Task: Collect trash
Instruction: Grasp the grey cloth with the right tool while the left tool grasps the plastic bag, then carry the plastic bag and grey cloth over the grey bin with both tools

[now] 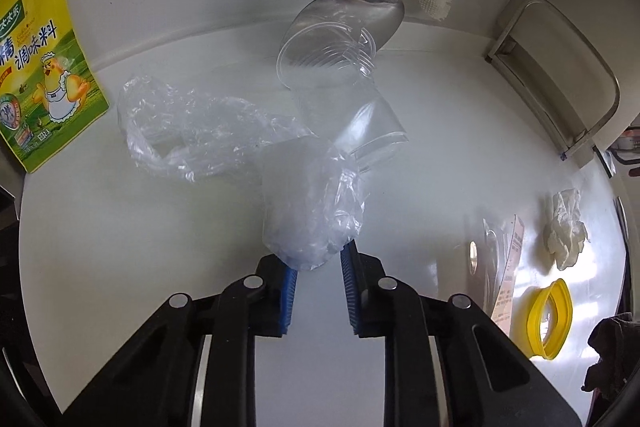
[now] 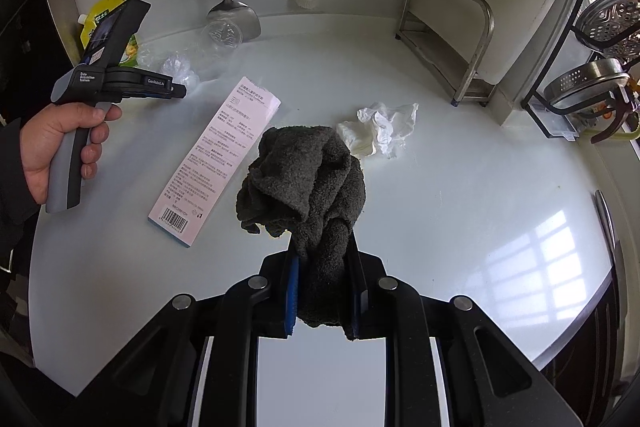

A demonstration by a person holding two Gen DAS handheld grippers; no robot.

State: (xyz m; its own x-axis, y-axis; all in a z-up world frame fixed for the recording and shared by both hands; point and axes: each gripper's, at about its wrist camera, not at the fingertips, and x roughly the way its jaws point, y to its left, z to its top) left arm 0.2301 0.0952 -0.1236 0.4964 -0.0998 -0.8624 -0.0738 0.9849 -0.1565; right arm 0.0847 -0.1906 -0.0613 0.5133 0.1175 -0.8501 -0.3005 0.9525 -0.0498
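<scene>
The left gripper [image 1: 318, 259] has its jaws clenched on a clear plastic bag [image 1: 308, 207] at six o'clock on the white surface [image 1: 120, 247]; the right gripper [image 2: 322, 259] jaws grasp a dark cloth [image 2: 308, 179].

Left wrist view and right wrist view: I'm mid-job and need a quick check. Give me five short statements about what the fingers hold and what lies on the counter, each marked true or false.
1. The right gripper is shut on the dark grey cloth. True.
2. The left gripper has the clear plastic bag between its fingers. True.
3. The clear plastic cup stands upright. False: it lies on its side on the counter.
4. The crumpled white tissue is held by a gripper. False: it lies loose on the counter.
5. The pink printed box lies flat beside the cloth. True.
</scene>
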